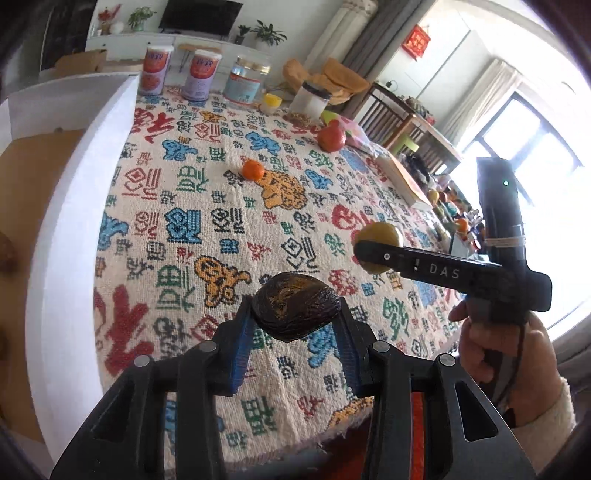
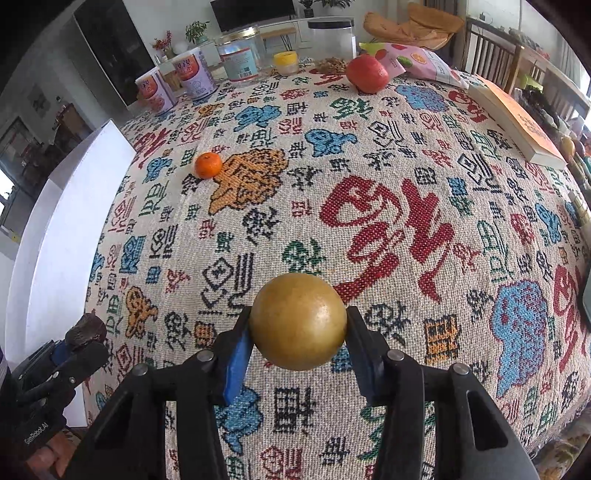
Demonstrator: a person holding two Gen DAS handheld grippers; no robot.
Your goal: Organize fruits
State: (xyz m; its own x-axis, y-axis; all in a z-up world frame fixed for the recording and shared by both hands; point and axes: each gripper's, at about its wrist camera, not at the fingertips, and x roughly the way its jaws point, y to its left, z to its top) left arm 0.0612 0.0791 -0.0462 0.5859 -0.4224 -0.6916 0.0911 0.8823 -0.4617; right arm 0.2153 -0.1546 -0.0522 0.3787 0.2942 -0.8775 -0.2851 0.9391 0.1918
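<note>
The left claw (image 1: 295, 325) clamps a dark wrinkled fruit (image 1: 295, 312) above the tabletop (image 2: 369, 221). The right claw (image 2: 297, 332) pinches a smooth golden-brown round fruit (image 2: 298, 320); held only at its sides, it could slip and roll.

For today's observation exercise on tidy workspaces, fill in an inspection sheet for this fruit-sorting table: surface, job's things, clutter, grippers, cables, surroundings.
Surface: patterned tablecloth, a white box at its left edge.
Job's things: small orange and red fruit lying on the cloth; dark wrinkled fruit and golden round fruit held up.
Clutter: two cans, clear jars, snack bag, book.
Grippers: left gripper shut on the dark wrinkled fruit; right gripper shut on the golden round fruit.
Cables: nothing seen.
Surroundings: bright window, wooden chair, potted plants.
</note>
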